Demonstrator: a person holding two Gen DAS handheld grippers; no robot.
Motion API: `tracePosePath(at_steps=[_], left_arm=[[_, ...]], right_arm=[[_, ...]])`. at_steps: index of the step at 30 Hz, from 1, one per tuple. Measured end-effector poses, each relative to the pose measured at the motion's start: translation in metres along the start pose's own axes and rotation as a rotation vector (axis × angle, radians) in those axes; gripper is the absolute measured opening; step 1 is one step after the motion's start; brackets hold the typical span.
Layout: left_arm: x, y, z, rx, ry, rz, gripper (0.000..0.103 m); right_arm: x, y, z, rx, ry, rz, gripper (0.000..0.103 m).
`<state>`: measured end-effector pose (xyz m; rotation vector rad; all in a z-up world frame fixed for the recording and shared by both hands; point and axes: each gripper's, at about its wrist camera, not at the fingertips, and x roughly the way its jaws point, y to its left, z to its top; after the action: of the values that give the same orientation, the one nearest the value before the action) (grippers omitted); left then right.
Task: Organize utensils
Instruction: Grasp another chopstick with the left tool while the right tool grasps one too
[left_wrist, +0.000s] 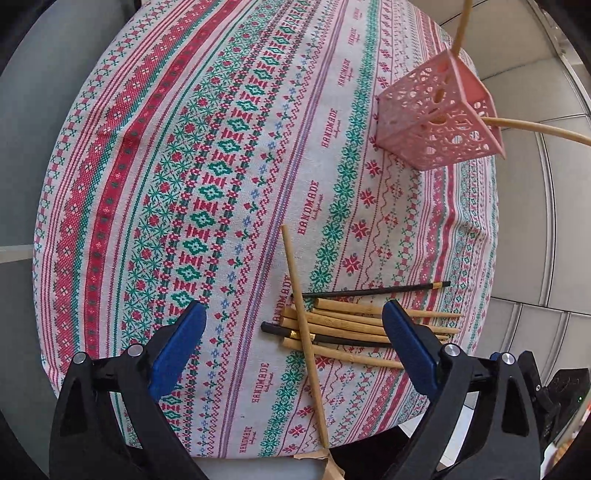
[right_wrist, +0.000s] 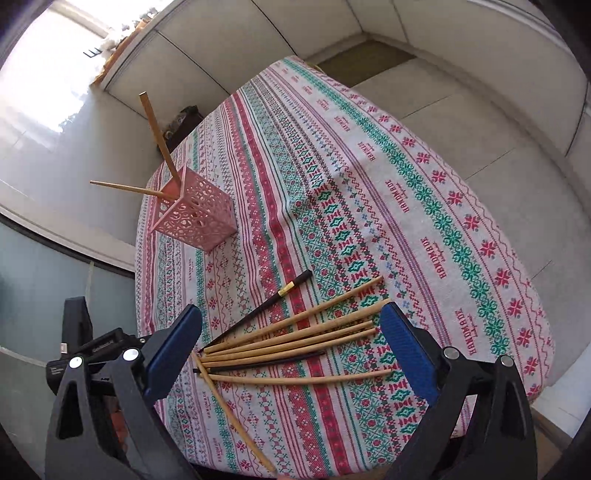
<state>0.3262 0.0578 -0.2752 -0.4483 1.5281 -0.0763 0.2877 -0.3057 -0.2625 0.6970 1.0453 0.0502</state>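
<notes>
A home dining spot, by the look of it: a red-and-green knitted-pattern "HANDMADE" tablecloth (right_wrist: 369, 206), a pink perforated plastic chopstick holder (right_wrist: 194, 216), glossy pale floor tiles (right_wrist: 480, 122), and bright daylight on them.

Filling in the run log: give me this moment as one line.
left gripper: open, empty | right gripper: open, empty | pink holder: two chopsticks inside | chopstick pile: loose on tablecloth

chopsticks (right_wrist: 295, 339): loose pile on cloth | pink holder (right_wrist: 195, 216): upright, two sticks inside
</notes>
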Motion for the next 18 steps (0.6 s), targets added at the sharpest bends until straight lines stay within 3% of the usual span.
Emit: tracePosePath(at_steps=[2,4,6,8,14,17,18], left_arm=[[0.006,0.001,0.004,-0.023,0.013,-0.024,0.091],[0.015,0.003,0.007,-0.048,0.035,-0.068,0.083],[0.020,0.004,0.009,-0.075,0.053,-0.105,0.064],[0.024,0.005,0.009,-0.084,0.065,-0.127,0.051],[0.029,0.000,0.014,-0.075,0.023,-0.088,0.046],[0.025,-0.001,0.017,-0.055,0.001,-0.076,0.045],[0.025,-0.003,0.019,-0.050,-0.005,-0.070,0.040]], right_arm=[[0.006,-0.001,0.001,0.028,0.039,0.036,0.094],[0.015,-0.004,0.000,0.071,0.090,0.078,0.094],[0.019,-0.005,0.001,0.094,0.118,0.103,0.092],[0.020,-0.003,0.002,0.084,0.114,0.095,0.092],[0.020,0.001,0.004,0.080,0.079,0.069,0.089],[0.023,0.002,0.004,0.076,0.089,0.057,0.081],[0.025,0.001,0.004,0.080,0.080,0.054,0.080]])
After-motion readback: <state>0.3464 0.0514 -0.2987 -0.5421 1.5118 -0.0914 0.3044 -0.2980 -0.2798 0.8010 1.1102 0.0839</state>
